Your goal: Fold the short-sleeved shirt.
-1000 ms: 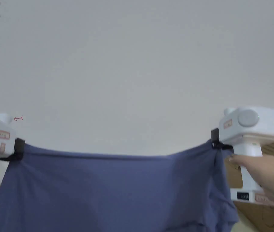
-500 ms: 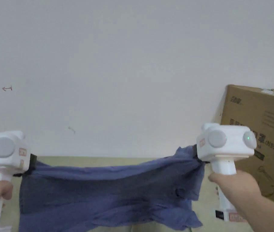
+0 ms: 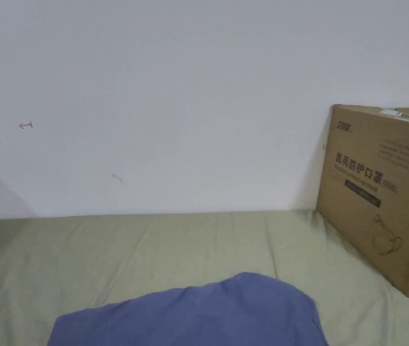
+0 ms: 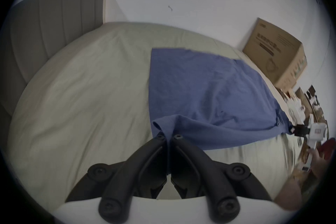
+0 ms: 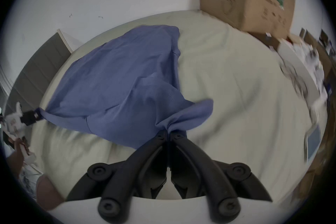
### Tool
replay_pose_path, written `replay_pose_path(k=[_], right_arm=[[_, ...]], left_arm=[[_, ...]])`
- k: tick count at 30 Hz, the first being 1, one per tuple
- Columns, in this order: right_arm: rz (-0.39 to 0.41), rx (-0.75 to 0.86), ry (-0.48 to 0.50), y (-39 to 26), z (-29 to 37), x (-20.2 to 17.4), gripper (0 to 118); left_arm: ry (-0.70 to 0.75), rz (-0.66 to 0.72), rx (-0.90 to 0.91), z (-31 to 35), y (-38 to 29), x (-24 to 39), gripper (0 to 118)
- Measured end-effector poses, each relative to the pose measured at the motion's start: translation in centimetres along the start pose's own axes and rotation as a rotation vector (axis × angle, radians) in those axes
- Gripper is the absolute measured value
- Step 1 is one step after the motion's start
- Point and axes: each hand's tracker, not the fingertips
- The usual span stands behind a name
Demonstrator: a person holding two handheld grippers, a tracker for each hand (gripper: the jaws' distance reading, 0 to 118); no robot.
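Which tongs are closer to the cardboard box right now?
Right. The right tongs grip the shirt corner on the cardboard box side; the left tongs hold the opposite corner, farther away.

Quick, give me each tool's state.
Left tool: closed on the shirt.
Right tool: closed on the shirt.

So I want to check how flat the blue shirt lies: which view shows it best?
The left gripper view: the blue shirt spreads across the bed, near edge pinched by both tools. The right gripper view shows it bunched and blurred; the head view catches its far end.
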Motion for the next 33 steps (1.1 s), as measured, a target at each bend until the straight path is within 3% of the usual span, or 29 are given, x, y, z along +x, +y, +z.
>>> replay_pose_path(k=[4, 7, 10, 16, 23, 24, 25, 27, 28, 29, 33], right_arm=[[-0.003, -0.009, 0.032, -5.4, 5.6, 0.9, 0], [-0.074, -0.021, 0.079, -7.9, 8.1, 1.4, 0], [-0.092, -0.044, 0.08, -9.4, 9.1, 1.6, 0], [-0.024, -0.127, 0.035, -10.2, 8.8, 1.4, 0], [0.04, -0.173, -0.033, -10.1, 7.6, -0.1, 2], [0.034, -0.179, -0.038, -10.0, 7.3, 0.1, 7], [0.028, -0.188, -0.048, -9.9, 7.2, 0.1, 19], [0.002, -0.213, -0.076, -9.6, 7.2, 0.1, 79], [0.002, -0.22, -0.083, -9.5, 7.4, 0.2, 95], [0.003, -0.221, -0.08, -9.3, 7.7, 0.2, 96], [-0.087, -0.133, -0.023, -7.6, 11.1, 0.1, 96]], left_arm=[[-0.008, -0.061, -0.031, 4.7, -5.5, -0.4, 0], [-0.01, -0.076, -0.059, 7.4, -8.0, -0.4, 0], [-0.005, -0.088, -0.063, 9.6, -9.4, -0.6, 0], [-0.01, -0.138, -0.077, 11.0, -10.1, 0.1, 0], [-0.036, -0.046, -0.12, 10.0, -10.9, -0.7, 1], [-0.036, -0.037, -0.123, 9.9, -10.9, -0.8, 7], [-0.043, -0.022, -0.128, 9.9, -10.8, -0.9, 21], [-0.015, -0.011, -0.138, 10.0, -10.9, -1.0, 109], [-0.017, -0.007, -0.147, 10.2, -10.8, -1.3, 118], [-0.027, 0.018, -0.163, 10.4, -10.9, -1.6, 111], [-0.066, 0.111, -0.019, 16.7, -9.0, -1.8, 111]])
